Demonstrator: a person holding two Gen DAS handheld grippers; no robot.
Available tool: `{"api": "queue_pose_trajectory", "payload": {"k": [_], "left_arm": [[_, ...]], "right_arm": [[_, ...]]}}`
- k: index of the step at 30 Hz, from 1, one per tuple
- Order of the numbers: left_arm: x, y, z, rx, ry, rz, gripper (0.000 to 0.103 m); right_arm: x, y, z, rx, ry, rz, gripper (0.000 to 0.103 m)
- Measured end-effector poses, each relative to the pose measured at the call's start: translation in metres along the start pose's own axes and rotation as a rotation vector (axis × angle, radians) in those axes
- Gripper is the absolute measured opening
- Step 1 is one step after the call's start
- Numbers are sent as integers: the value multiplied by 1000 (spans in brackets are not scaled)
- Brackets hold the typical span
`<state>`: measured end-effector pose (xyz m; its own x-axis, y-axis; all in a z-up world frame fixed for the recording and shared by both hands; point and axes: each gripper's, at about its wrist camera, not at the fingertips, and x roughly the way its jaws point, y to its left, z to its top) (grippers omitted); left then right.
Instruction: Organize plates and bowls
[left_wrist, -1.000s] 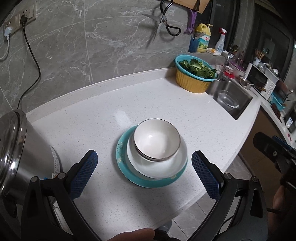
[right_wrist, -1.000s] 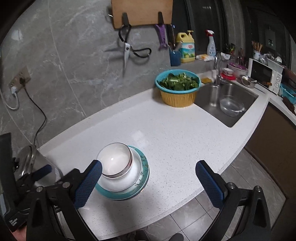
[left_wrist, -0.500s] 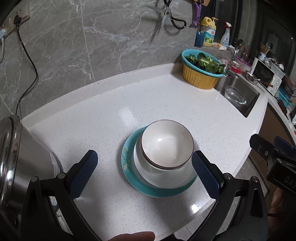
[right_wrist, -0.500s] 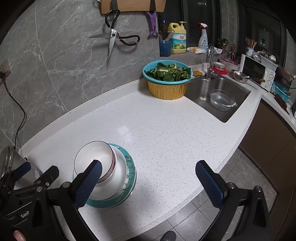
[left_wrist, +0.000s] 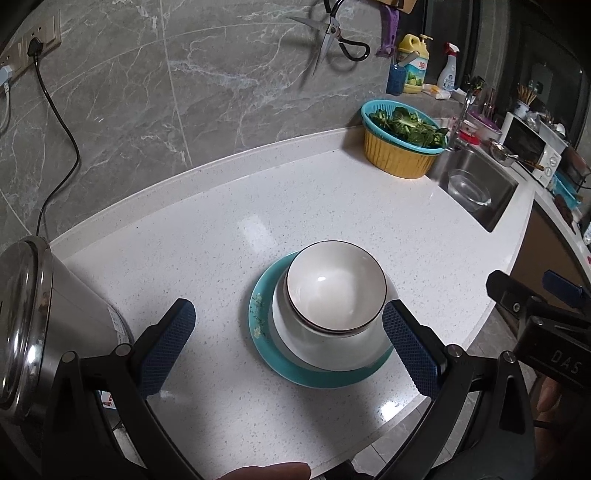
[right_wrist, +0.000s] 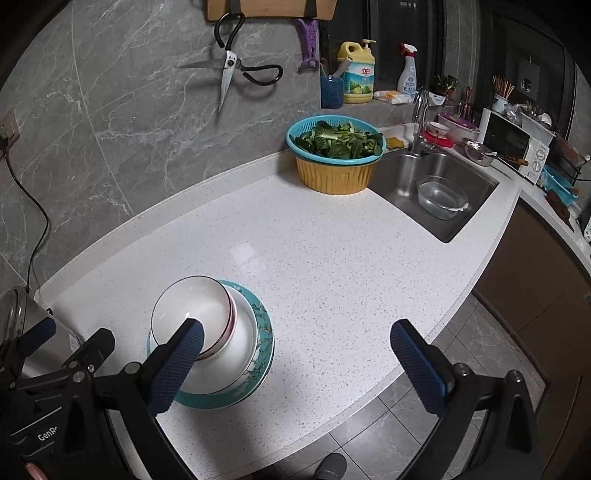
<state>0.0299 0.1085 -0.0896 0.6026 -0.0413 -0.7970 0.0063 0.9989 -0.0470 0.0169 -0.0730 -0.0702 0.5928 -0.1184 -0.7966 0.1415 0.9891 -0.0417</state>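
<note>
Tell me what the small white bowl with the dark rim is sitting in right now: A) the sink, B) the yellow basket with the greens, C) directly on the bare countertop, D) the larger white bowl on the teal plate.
D: the small white bowl is nested in the larger white bowl, which stands on the teal plate.

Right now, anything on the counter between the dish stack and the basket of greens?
Nothing: the right wrist view shows only bare white countertop between the bowl stack and the basket of greens.

Black gripper frames (left_wrist: 291, 354), blue textured pads (left_wrist: 168, 345), silver screws, white "DAS" lettering.
</note>
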Motion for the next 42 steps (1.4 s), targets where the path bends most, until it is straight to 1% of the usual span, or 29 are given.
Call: {"api": "queue_pose_trajectory", "payload": {"k": [3, 11, 17, 27, 42], "left_arm": [[-1, 6, -1, -9, 2, 4, 103], [-5, 17, -3, -25, 7, 26, 103], [-6, 17, -3, -28, 23, 9, 103], [-6, 15, -2, -23, 20, 5, 103], [0, 14, -1, -25, 30, 4, 103]], "right_arm": [[3, 2, 0, -7, 26, 0, 103], [3, 11, 0, -21, 44, 20, 103], [2, 14, 2, -33, 60, 15, 103], [-1, 15, 5, -36, 60, 14, 103], [7, 16, 6, -43, 70, 15, 103]]}}
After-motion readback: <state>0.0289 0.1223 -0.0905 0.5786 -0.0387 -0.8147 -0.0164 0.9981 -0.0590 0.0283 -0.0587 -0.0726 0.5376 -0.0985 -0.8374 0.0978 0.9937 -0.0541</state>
